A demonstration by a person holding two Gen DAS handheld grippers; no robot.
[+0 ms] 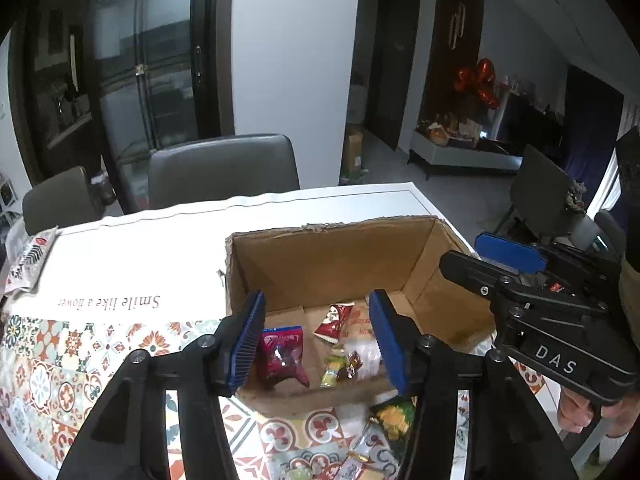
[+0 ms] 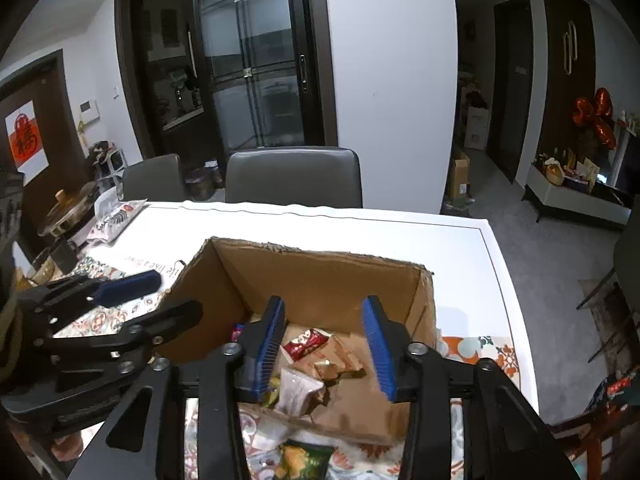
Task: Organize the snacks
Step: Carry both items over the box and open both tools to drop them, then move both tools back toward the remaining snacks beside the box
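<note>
An open cardboard box (image 1: pixel 320 256) stands on the table and also shows in the right wrist view (image 2: pixel 320 280). It holds several snack packets: a magenta packet (image 1: pixel 280 350), a red packet (image 1: pixel 334 320) (image 2: pixel 306 342), and a clear white packet (image 2: pixel 298 390). My left gripper (image 1: pixel 318 344) is open and empty above the box's near edge. My right gripper (image 2: pixel 326 346) is open and empty over the box; it shows at the right in the left wrist view (image 1: pixel 504 256). A green-yellow packet (image 1: pixel 394 416) (image 2: pixel 304 460) lies on the table in front of the box.
The table carries a patterned cloth (image 1: pixel 60 360) and a white cloth with lettering (image 1: pixel 120 264). A printed bag (image 1: pixel 28 260) lies at the far left. More small wrapped snacks (image 1: pixel 360 460) lie near the front edge. Grey chairs (image 1: pixel 224 168) stand behind the table.
</note>
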